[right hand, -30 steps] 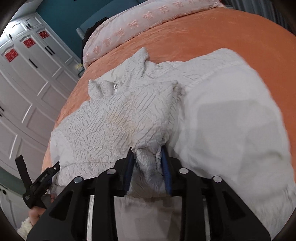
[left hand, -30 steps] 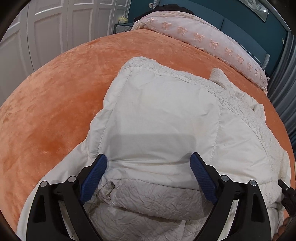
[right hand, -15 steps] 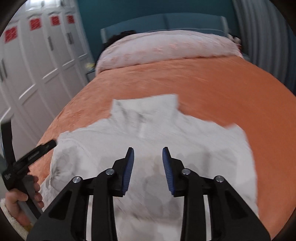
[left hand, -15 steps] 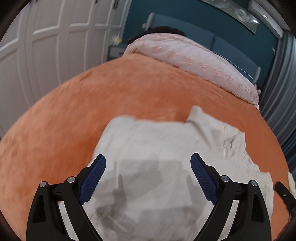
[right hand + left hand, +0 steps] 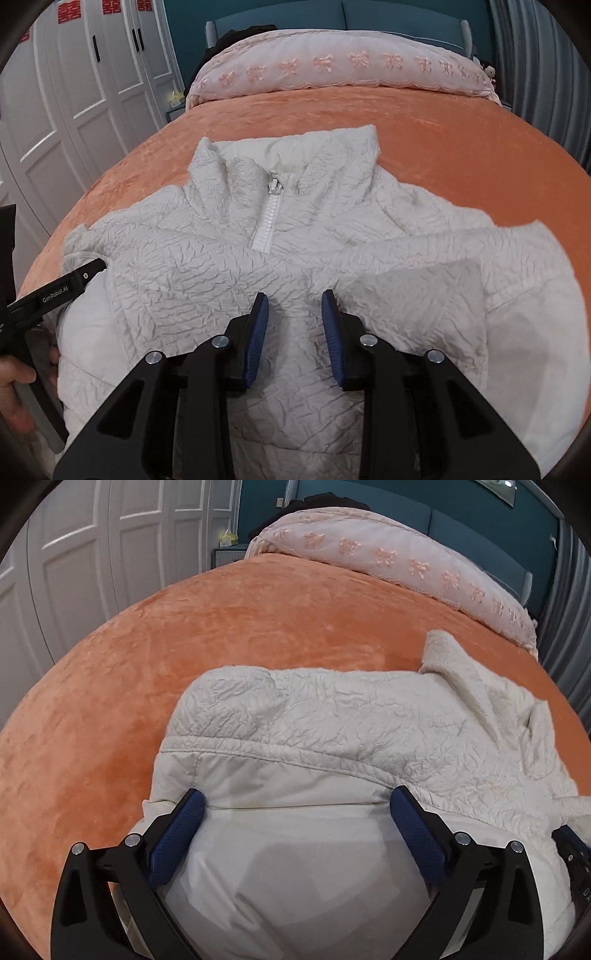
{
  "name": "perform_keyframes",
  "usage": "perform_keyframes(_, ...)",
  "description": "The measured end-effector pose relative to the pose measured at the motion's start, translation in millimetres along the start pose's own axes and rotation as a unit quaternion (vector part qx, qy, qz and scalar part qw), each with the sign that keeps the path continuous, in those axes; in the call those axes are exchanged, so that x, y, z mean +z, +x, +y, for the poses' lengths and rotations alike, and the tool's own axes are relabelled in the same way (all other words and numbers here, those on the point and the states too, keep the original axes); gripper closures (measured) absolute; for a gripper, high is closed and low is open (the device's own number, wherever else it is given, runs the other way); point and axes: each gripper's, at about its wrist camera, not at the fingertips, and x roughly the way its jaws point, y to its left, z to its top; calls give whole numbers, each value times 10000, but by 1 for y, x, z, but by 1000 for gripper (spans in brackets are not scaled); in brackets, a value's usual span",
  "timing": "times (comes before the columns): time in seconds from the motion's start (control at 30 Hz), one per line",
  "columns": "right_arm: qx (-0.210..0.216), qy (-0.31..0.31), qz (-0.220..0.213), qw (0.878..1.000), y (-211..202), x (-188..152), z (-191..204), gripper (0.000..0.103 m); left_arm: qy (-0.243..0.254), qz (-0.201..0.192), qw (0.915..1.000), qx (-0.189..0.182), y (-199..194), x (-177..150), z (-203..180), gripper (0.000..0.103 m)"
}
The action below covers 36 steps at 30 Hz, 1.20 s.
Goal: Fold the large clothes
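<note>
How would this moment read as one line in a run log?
jacket: zipped, lying on orange bedspread | left gripper: open, over jacket | right gripper: open, holding nothing

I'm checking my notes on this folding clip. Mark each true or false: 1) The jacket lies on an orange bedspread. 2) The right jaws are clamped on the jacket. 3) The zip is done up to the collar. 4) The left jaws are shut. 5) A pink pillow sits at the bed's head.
1) True: the jacket lies on the orange bedspread.
2) False: the right gripper is open, its jaws apart over the fabric.
3) True: the zip is closed up to the collar.
4) False: the left gripper is wide open.
5) True: the pink pillow lies there.
</note>
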Motion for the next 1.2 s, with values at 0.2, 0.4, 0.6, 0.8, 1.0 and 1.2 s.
perform_keyframes(0.2, 42, 87, -39, 9999, 7, -5, -2, 75, 43, 39, 10000, 70, 7, -3, -3, 5)
perform_keyframes(0.4, 242, 259, 11, 9994, 8, -5, -9, 75, 50, 68, 9999, 78, 6, -3, -4, 5)
perform_keyframes(0.6, -8, 406, 183, 9990, -25, -11, -23, 75, 139, 179, 9995, 213, -17, -12, 12, 5)
perform_keyframes(0.8, -799, 835, 406, 9925, -97, -50, -75, 57, -370, 640, 9967, 331, -74, -48, 96, 5)
perform_keyframes(1.0, -589, 2049, 453, 9760, -203, -112, -138, 56, -834, 644, 9935, 426, -165, -99, 175, 5)
perform_keyframes(1.2, -565, 1449, 740, 9851, -291, -158, -137, 44, -1017, 734, 9910, -470, -256, -152, 201, 5)
